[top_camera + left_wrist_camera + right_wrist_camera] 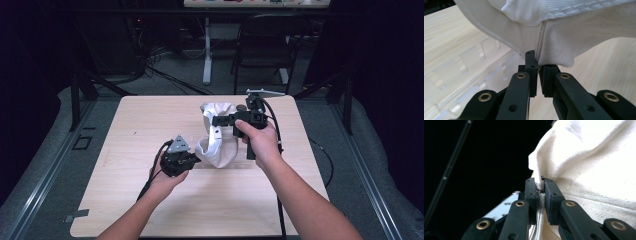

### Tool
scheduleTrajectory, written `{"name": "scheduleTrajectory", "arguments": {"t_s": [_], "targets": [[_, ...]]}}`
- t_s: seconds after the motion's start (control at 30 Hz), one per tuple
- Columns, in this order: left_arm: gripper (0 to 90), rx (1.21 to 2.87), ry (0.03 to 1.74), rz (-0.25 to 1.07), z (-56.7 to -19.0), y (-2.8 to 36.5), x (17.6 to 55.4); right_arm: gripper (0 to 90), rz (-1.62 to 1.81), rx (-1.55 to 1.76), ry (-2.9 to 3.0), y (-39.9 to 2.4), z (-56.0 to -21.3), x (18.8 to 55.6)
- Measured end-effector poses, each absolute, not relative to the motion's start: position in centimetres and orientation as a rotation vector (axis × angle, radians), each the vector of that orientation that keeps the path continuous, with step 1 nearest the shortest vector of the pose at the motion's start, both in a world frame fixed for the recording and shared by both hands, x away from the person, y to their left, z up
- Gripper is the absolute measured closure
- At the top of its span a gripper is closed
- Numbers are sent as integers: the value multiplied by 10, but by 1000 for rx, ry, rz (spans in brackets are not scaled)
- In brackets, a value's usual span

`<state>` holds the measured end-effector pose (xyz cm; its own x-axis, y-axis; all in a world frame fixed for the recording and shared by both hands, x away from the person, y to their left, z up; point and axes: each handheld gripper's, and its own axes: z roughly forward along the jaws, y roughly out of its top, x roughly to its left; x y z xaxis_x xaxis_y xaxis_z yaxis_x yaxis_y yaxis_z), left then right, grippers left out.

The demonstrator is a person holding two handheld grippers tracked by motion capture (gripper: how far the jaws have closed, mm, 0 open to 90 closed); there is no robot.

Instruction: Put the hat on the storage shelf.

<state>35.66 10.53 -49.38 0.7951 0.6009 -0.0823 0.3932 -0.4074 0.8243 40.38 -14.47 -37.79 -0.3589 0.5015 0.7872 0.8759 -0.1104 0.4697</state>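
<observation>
A pale wooden table [130,150] stands in a dark room, and a person leans in from its near edge with both forearms over the top. Behind the far edge there is a black chair [265,45] and the white leg of another desk [207,50], with cables lying on the floor around them. Nearly at the middle of the table, a little toward the far edge, an off-white cloth bag [216,145] is lifted and stretched between the two tools, its upper part rising toward the far edge and its lower part sagging onto the wood. The right hand [261,140] holds the right gripper [218,120] turned sideways, its claw closed tight on a folded edge of the upper cloth; in the right gripper view the jaws stand almost together with the canvas seam [540,195] caught between them. The left hand [167,180] holds the left gripper [196,160] nearer the near edge, and its claw is likewise narrow, nipping the bag's lower hem; in the left gripper view the cloth [564,42] hangs from just above the jaw tips. Beside those jaws a clear plastic rack [474,75] lies on the wood.
</observation>
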Motion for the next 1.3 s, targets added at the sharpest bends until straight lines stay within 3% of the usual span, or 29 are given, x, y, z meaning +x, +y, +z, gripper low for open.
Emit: {"name": "scheduleTrajectory", "arguments": {"t_s": [0.3, 0.63, 0.97, 1.3], "targets": [[860, 2010, 793, 199, -501, 106, 368, 824, -1488, -1553, -1804, -154, -372, 405], [861, 2052, 912, 226, -515, 104, 361, 819, -1433, -1591, -1821, -150, -387, 411], [845, 2080, 918, 248, -520, 99, 359, 816, -1417, -1621, -1814, -153, -392, 411], [665, 2028, 935, 253, -517, 106, 355, 760, -1430, -1613, -1844, -153, -389, 407]]}}
